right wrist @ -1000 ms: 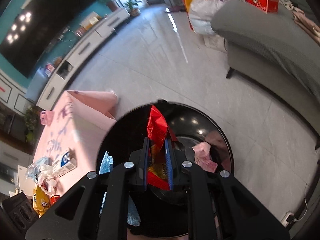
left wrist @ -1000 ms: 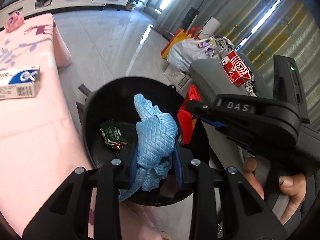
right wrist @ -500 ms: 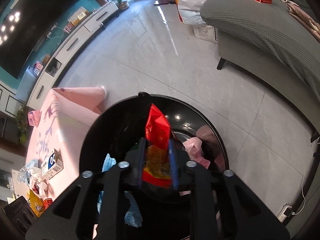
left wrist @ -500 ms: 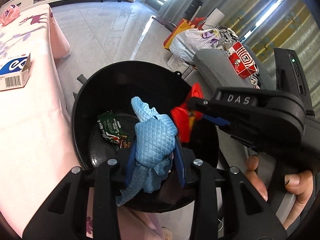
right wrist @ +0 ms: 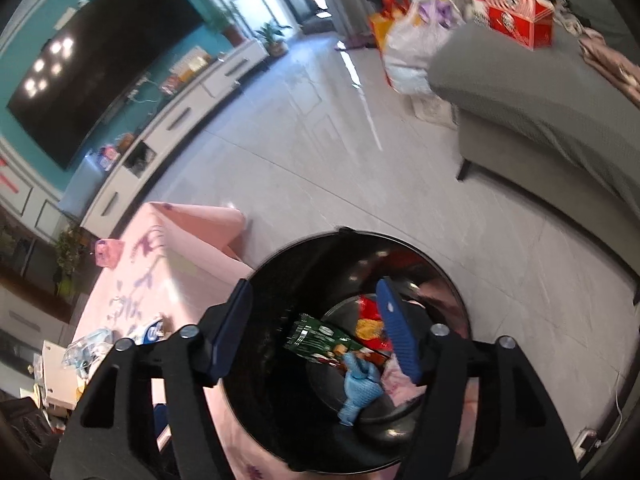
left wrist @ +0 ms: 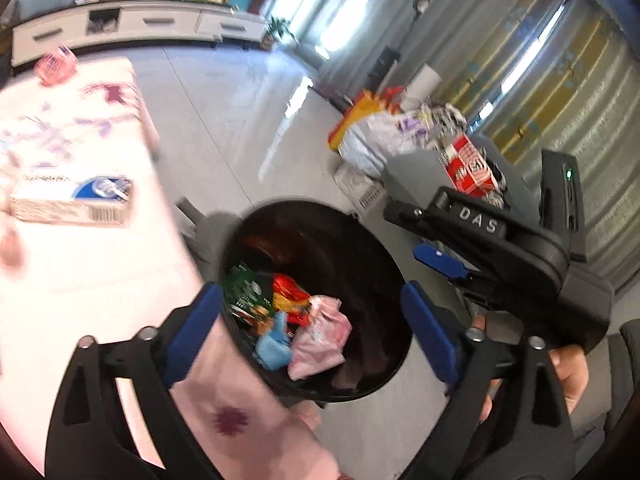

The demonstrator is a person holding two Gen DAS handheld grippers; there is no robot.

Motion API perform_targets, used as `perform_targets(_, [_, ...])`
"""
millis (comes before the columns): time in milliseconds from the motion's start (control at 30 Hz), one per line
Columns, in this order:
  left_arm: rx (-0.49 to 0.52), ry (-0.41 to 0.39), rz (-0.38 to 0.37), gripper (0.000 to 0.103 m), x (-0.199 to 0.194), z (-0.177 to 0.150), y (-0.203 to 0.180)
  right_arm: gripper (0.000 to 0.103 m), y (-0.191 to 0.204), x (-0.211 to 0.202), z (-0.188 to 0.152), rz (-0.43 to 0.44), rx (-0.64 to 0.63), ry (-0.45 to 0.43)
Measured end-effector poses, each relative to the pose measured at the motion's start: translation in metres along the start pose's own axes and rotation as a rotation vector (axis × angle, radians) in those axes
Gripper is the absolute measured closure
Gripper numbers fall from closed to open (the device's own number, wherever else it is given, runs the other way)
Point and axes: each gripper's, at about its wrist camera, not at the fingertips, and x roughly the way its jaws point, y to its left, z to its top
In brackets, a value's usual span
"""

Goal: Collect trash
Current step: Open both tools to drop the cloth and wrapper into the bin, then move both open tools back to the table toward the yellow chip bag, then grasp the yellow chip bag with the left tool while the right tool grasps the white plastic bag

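Note:
A round black trash bin (left wrist: 384, 276) (right wrist: 280, 400) stands on the floor beside the pink-clothed table. At its bottom lie a blue quilted cloth (left wrist: 272, 346) (right wrist: 358, 386), a red snack wrapper (left wrist: 290, 294) (right wrist: 370, 326), a green wrapper (left wrist: 242, 284) (right wrist: 316, 338) and a pink wad (left wrist: 320, 338) (right wrist: 394, 376). My left gripper (left wrist: 312, 332) hangs over the bin, its jaws opening wide, nothing between them. My right gripper (right wrist: 316, 336) is also above the bin, jaws opening and empty; in the left wrist view it (left wrist: 440, 258) shows at the right, held by a hand (left wrist: 568, 368).
The pink floral tablecloth (left wrist: 88, 264) (right wrist: 160, 276) carries a white-and-blue tissue box (left wrist: 72, 200) and a pink item (left wrist: 56, 66). A grey sofa (right wrist: 540, 120) with a red box (right wrist: 512, 12) stands to the right, shopping bags (right wrist: 404, 52) beside it. Bare tiled floor (right wrist: 320, 152) lies beyond the bin.
Both grippers have opened and risen. The blue cloth dropped from the left one and the red wrapper from the right one; both now lie in the bin.

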Motion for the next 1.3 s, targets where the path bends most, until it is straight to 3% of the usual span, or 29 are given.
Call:
perform_targets(233, [-0.054, -0.172, 0.166, 0.003, -0.081, 0.011, 0.048, 0.021, 0.054, -0.009, -0.008, 0.122, -0.142, -0.027])
perform_targets(433, [-0.217, -0.309, 0.373, 0.003, -0.159, 0.007, 0.125, 0.018, 0.104, -0.001, -0.024, 0.176, -0.257, 0.001])
perform_targets(667, [-0.428, -0.364, 0.6, 0.003, -0.228, -0.012, 0.22, 0.018, 0.161, 0.011, -0.058, 0.21, -0.445, 0.057])
perform_targets(767, [-0.492, -0.337, 0.687, 0.003, -0.237, -0.015, 0.252, 0.018, 0.187, 0.019, -0.078, 0.241, -0.509, 0.085])
perform_targets(933, [-0.569, -0.267, 0.646, 0.003, -0.238, -0.016, 0.296, 0.018, 0.223, 0.042, -0.107, 0.331, -0.503, 0.194])
perform_targets(1133, [-0.563, -0.178, 0.591, 0.003, -0.207, -0.005, 0.322, 0.018, 0.286, 0.063, -0.138, 0.388, -0.565, 0.295])
perform_targets(1300, [-0.569, -0.12, 0.567, 0.004, -0.188, -0.002, 0.339, 0.018, 0.337, 0.088, -0.156, 0.325, -0.658, 0.316])
